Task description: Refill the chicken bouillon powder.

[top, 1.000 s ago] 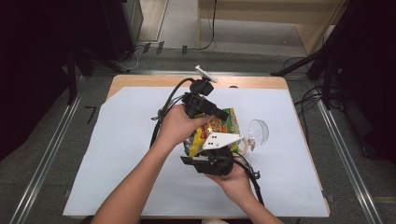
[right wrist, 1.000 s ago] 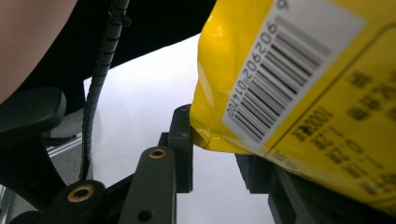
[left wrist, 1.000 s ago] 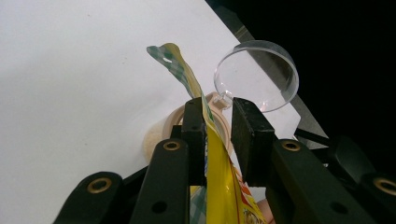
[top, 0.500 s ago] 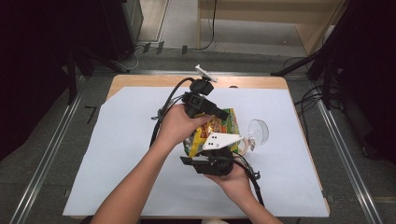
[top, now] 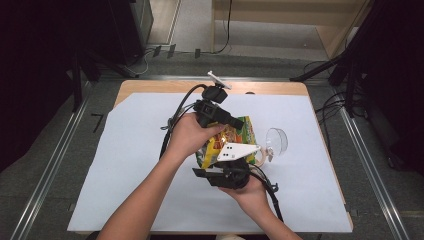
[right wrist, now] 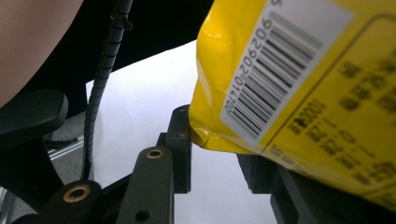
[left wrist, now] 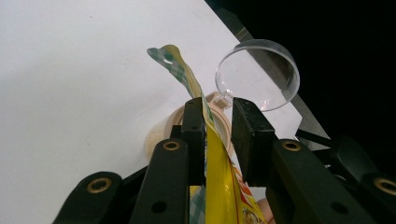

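A yellow snack bag (top: 235, 134) is held up over the white sheet between both grippers. My left gripper (top: 238, 123) comes in from the far side. In the left gripper view the left gripper (left wrist: 217, 105) is shut on the bag (left wrist: 224, 186), whose thin sealed edge runs up along one pad. My right gripper (top: 225, 160) meets the bag from the near side. In the right gripper view the right gripper (right wrist: 215, 135) is closed on the bag's barcode corner (right wrist: 280, 70). One pad touches the corner and the bag hides the other jaw.
A clear round cup (top: 276, 141) (left wrist: 257, 74) lies on the white sheet (top: 125, 150) right of the bag, with a beige ring (top: 261, 156) (left wrist: 161, 135) beside it. The sheet covers a wooden table (top: 150, 87). Cables trail from both grippers.
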Tool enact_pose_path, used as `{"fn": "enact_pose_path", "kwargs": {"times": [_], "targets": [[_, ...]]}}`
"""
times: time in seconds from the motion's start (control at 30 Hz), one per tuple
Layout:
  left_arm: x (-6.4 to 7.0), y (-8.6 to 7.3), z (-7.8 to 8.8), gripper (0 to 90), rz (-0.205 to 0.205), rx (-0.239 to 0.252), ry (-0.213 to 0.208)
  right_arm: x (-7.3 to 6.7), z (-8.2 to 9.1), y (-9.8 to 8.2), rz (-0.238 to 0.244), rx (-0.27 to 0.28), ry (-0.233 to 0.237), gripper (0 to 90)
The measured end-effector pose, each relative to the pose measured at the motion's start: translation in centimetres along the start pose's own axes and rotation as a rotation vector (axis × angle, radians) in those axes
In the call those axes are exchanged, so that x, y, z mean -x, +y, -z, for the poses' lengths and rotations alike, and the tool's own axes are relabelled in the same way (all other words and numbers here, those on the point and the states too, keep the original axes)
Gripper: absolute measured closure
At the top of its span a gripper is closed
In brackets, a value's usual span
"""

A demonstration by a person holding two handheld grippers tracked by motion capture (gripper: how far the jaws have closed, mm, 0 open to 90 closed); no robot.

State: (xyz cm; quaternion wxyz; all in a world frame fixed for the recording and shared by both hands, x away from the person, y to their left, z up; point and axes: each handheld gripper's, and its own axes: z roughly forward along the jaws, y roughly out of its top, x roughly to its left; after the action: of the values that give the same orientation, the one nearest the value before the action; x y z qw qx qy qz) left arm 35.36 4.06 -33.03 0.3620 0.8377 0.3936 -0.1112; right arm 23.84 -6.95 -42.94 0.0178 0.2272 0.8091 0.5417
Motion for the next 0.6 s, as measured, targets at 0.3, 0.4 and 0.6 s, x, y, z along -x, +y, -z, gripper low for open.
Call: {"fn": "enact_pose_path", "kwargs": {"times": [0.3,0.4,0.6], "targets": [[-0.1,-1.1,0.3,80.0,-0.030,0.017,0.003,0.1,-0.9,-0.9,-0.044,0.007,0.038,57.9],[-0.1,-1.4,0.4,80.3,-0.047,0.014,0.005,0.0,-1.1,-1.1,-0.042,-0.004,0.035,55.4],[0.1,-1.9,0.8,81.6,-0.062,0.011,0.000,-0.3,-1.6,-1.5,-0.044,-0.015,0.029,55.7]]}}
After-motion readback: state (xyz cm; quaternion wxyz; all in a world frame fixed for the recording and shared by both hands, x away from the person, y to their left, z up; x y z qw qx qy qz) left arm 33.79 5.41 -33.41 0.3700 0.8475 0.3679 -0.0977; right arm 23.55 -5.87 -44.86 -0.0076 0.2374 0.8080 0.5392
